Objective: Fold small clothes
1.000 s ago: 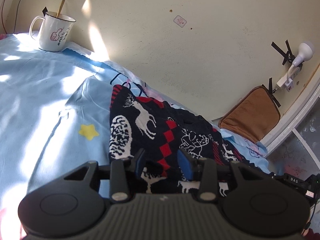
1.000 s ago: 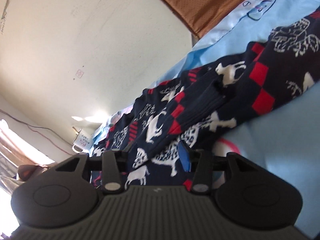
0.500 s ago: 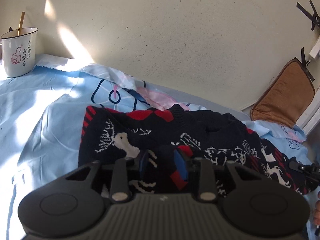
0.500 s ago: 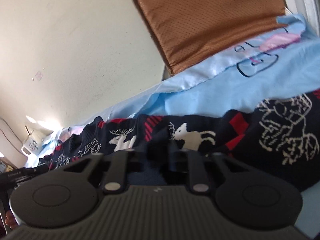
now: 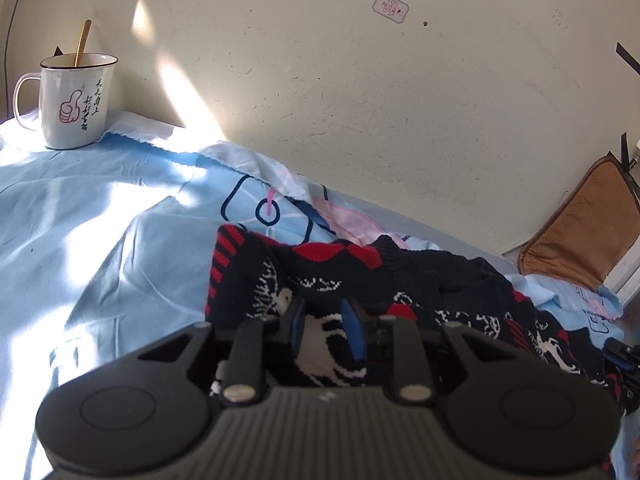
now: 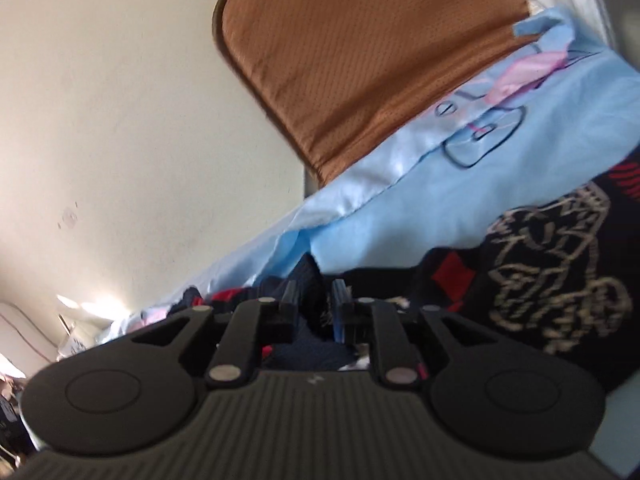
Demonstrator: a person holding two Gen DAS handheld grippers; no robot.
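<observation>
Leftmost, a white mug (a spoon handle pokes out of it) stands on the pale blue sheet by the wall. Next, the left gripper is clamped on a fold of the dark reindeer sweater, which lies bunched on the sheet. Farther right, the right gripper, its jaws having just widened slightly, pinches the sweater's navy knit below a brown cushion.

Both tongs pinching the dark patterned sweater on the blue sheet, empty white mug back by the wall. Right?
Not empty: the left wrist view shows a gold spoon standing in the white mug. Otherwise right: left tongs and right tongs pinch the sweater on the blue sheet.
</observation>
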